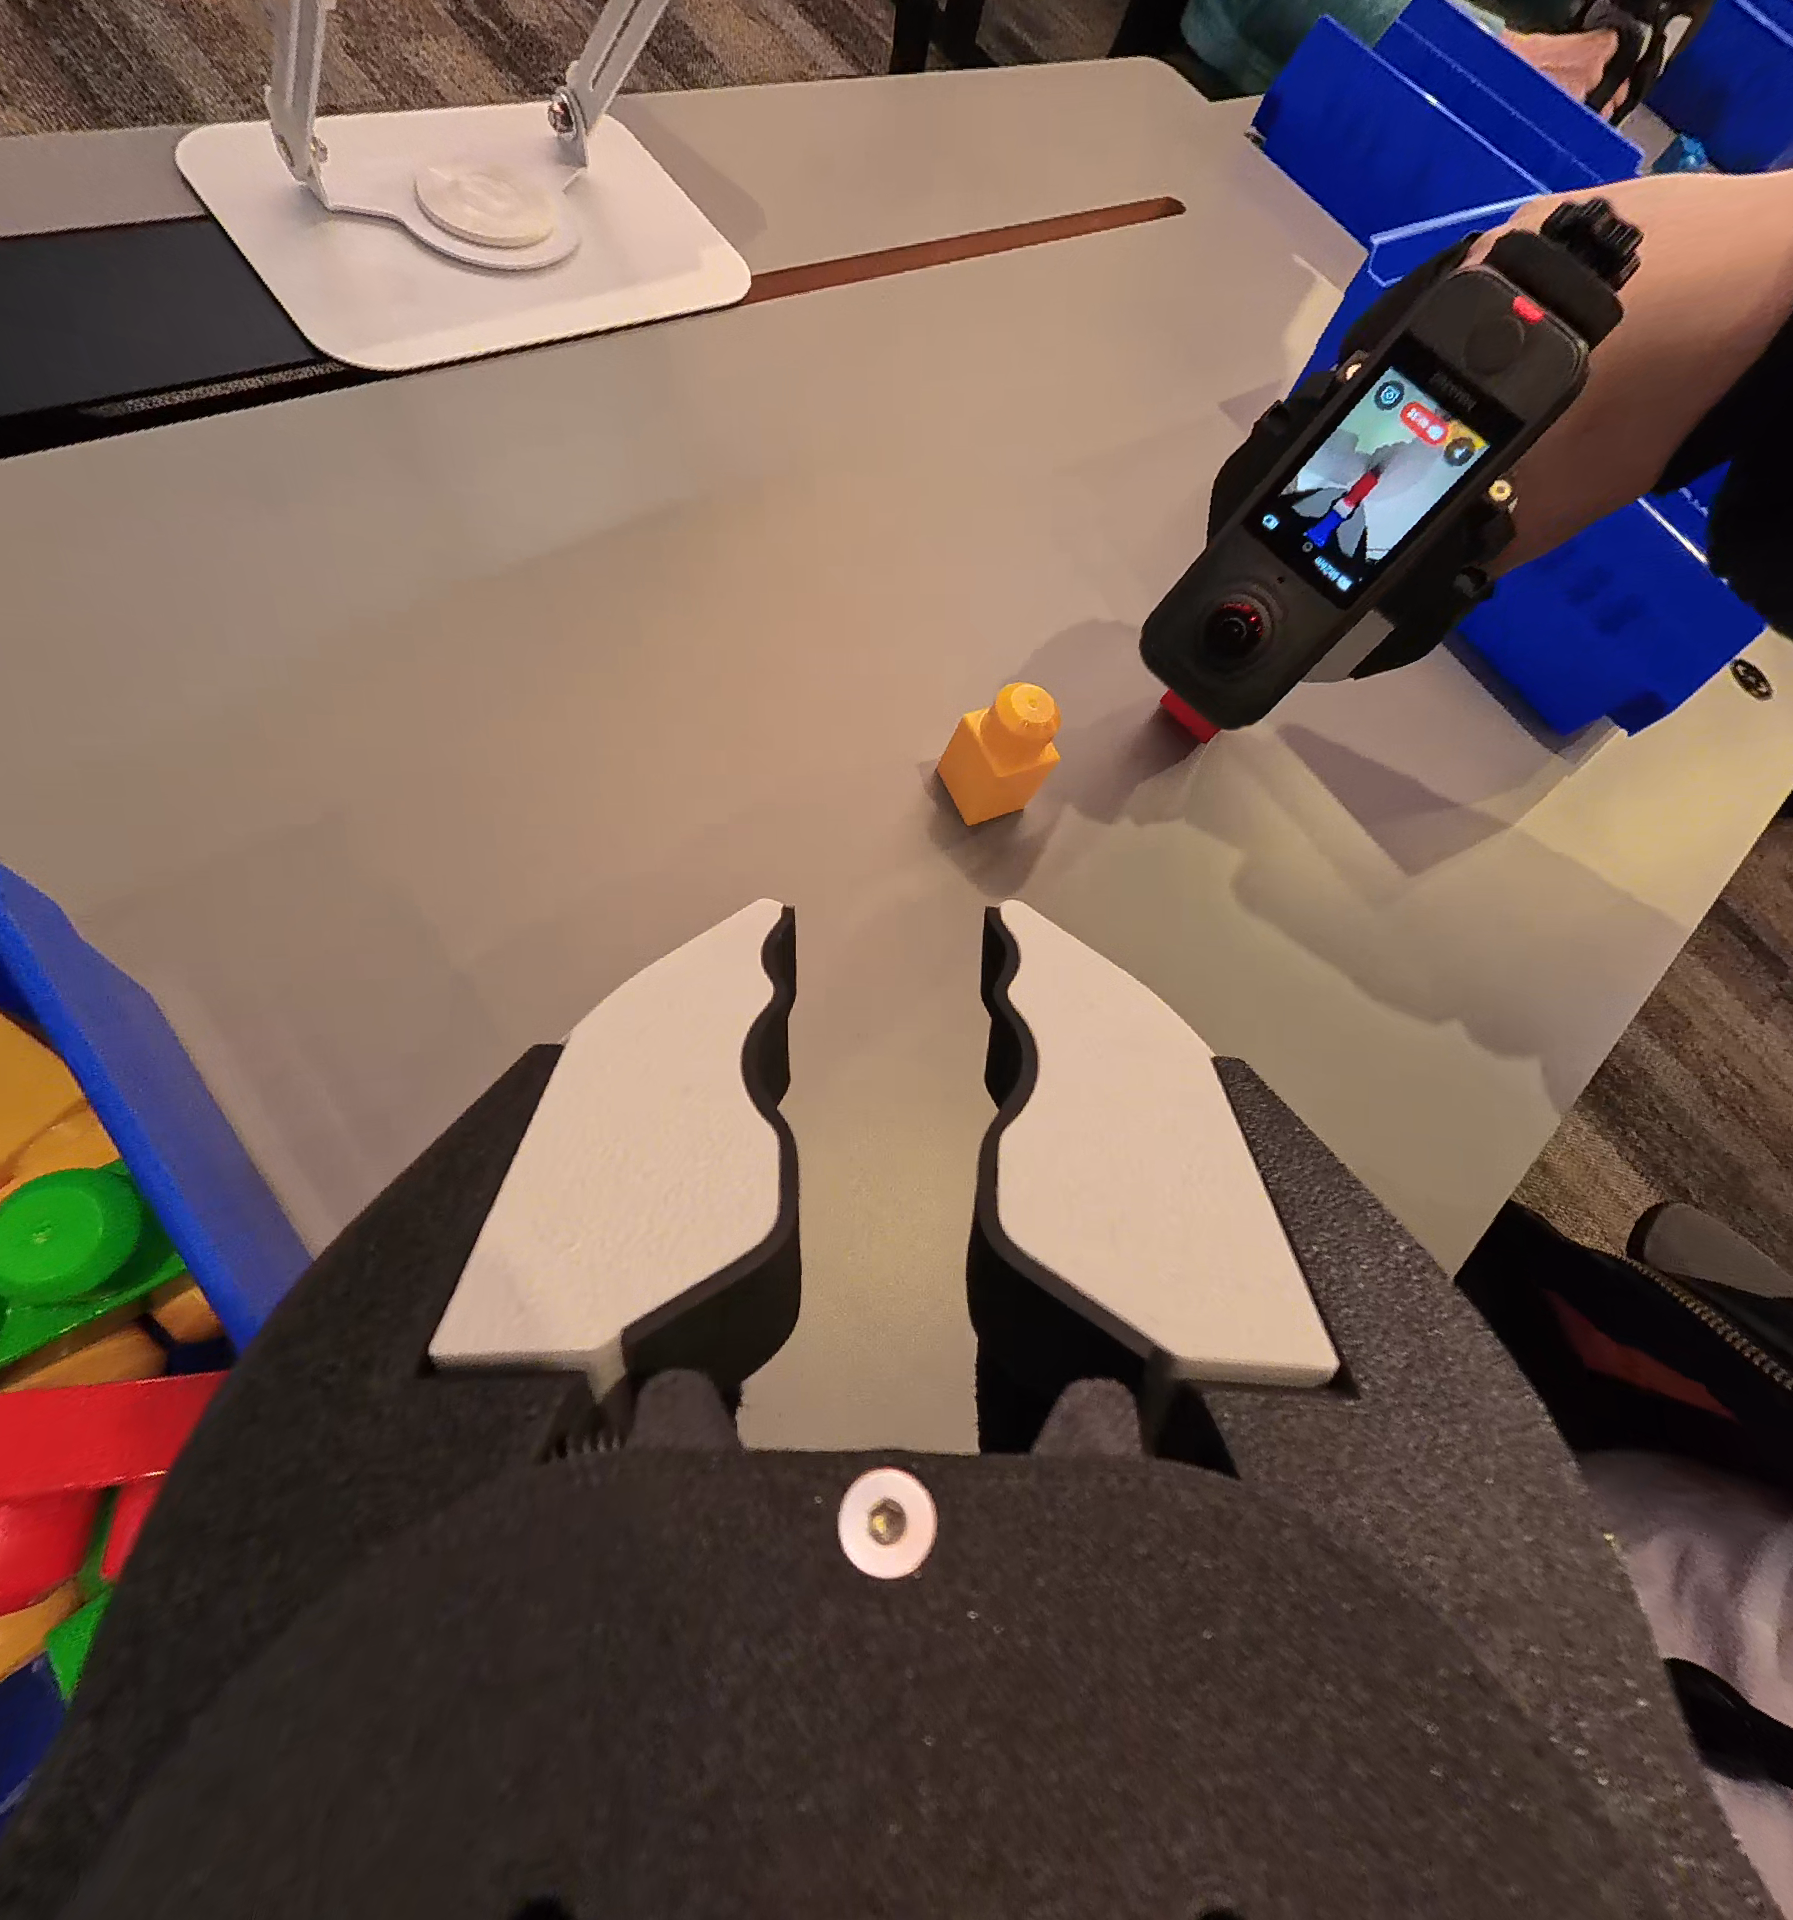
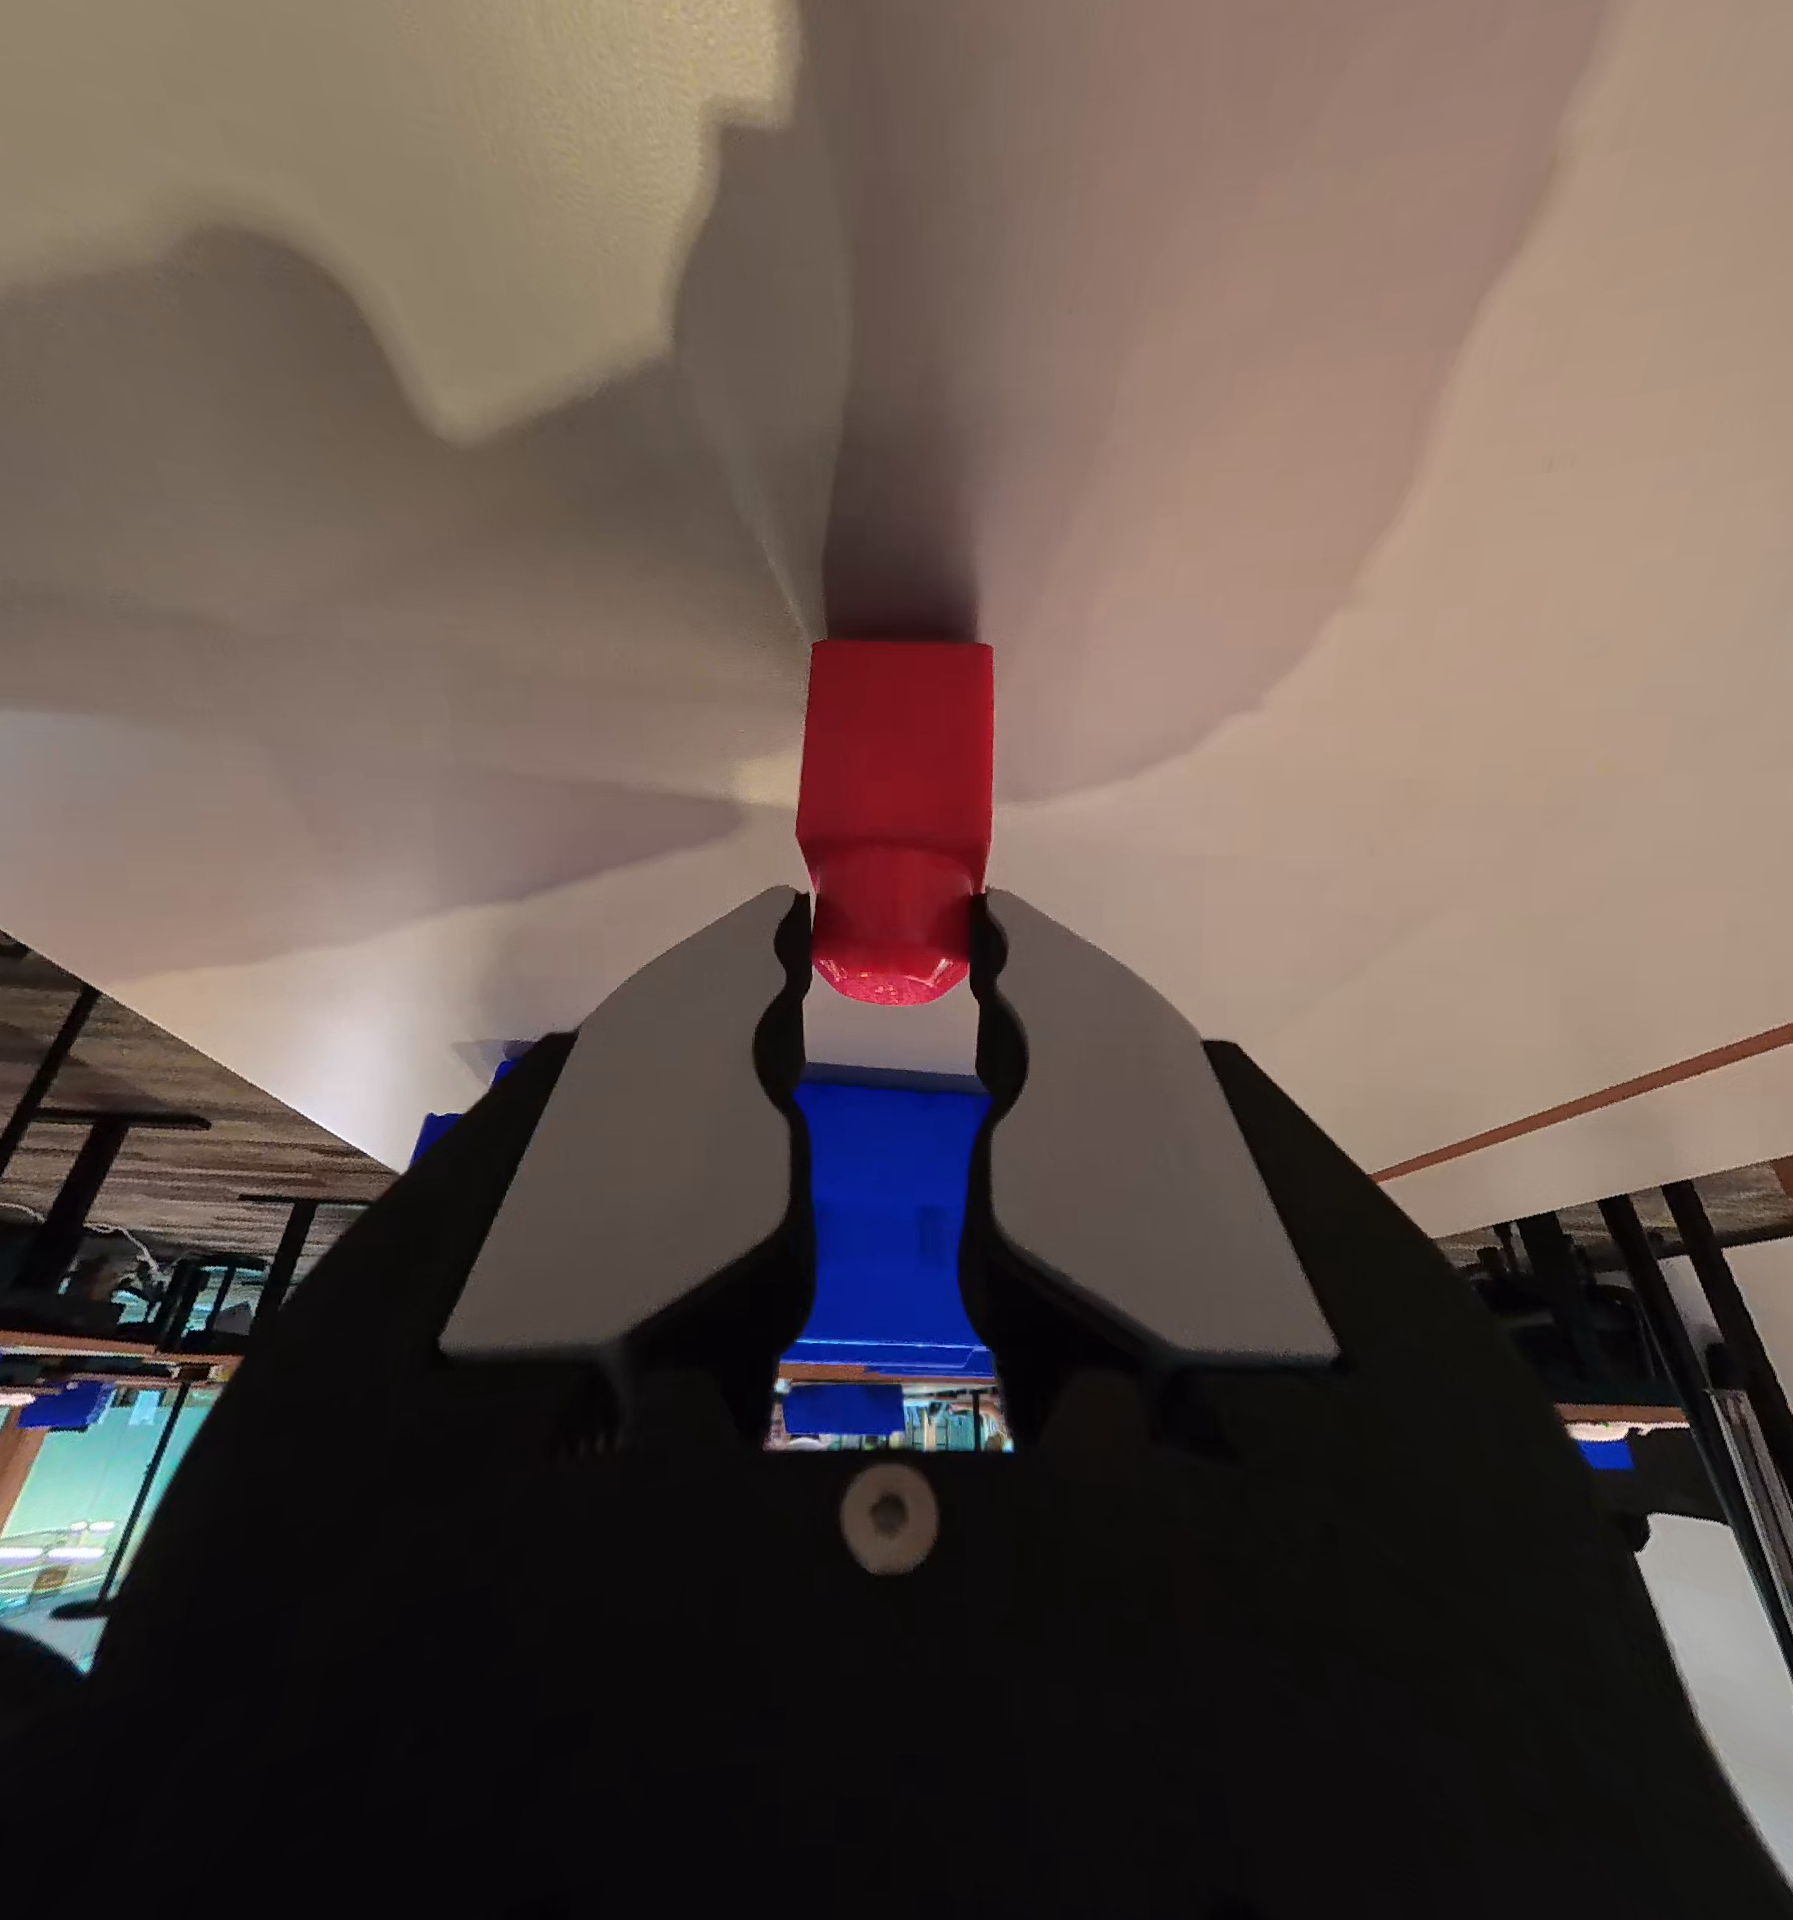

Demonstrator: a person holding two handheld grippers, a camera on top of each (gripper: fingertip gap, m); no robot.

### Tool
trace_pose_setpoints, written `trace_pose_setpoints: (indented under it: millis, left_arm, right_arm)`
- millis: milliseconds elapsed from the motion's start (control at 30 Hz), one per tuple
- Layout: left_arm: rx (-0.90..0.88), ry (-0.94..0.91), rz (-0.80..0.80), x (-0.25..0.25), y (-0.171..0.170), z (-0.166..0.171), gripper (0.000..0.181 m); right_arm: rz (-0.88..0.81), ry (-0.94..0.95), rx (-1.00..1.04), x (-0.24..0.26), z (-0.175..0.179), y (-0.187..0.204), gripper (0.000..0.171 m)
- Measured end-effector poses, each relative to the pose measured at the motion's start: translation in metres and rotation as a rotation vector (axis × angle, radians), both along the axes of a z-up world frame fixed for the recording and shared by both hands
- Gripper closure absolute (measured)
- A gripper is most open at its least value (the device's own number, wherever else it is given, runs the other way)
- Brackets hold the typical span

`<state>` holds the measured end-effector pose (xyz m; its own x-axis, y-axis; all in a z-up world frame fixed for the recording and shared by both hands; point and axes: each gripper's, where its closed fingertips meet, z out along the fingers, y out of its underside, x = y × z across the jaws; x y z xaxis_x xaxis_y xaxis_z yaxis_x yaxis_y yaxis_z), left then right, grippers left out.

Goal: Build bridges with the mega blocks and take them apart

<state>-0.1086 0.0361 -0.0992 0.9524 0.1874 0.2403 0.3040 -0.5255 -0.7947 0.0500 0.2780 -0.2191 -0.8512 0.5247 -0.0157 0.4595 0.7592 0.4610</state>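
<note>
A small yellow one-stud block (image 1: 998,755) stands upright on the grey table (image 1: 559,623), a short way ahead of my left gripper (image 1: 887,914), which is open and empty. My right gripper (image 2: 887,904) points steeply down and is shut on the stud of a red one-stud block (image 2: 897,748), whose base rests on or just at the table. In the left wrist view the right gripper's camera body (image 1: 1370,499) hides most of that red block (image 1: 1188,715), which sits just right of the yellow block.
A blue bin (image 1: 92,1018) with several red, green and yellow blocks sits at the left. More blue bins (image 1: 1557,613) stand at the right edge. A white stand base (image 1: 456,239) sits at the back. The table's right edge drops to carpet (image 1: 1723,1039).
</note>
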Motion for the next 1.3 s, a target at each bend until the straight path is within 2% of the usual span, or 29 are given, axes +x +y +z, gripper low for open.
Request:
trace_pose_setpoints:
  millis: [633, 933, 1067, 1200, 1300]
  left_arm:
    - [0.010, -0.014, 0.006, -0.002, -0.003, 0.002, 0.146]
    - [0.016, -0.016, 0.003, 0.000, -0.001, 0.004, 0.146]
    - [0.044, -0.023, 0.009, 0.002, -0.001, 0.007, 0.146]
    - [0.110, 0.017, 0.049, 0.001, 0.004, 0.013, 0.145]
    - [0.124, 0.089, 0.084, 0.000, 0.009, 0.014, 0.143]
  right_arm:
    - [0.001, -0.066, 0.033, 0.002, -0.003, -0.007, 0.142]
    - [0.029, 0.033, -0.002, -0.003, 0.009, -0.010, 0.118]
    - [0.003, 0.281, -0.164, -0.008, 0.022, -0.019, 0.115]
    - [-0.092, 0.751, -0.436, -0.023, 0.044, -0.033, 0.115]
    - [-0.152, 1.049, -0.480, -0.020, 0.055, -0.029, 0.108]
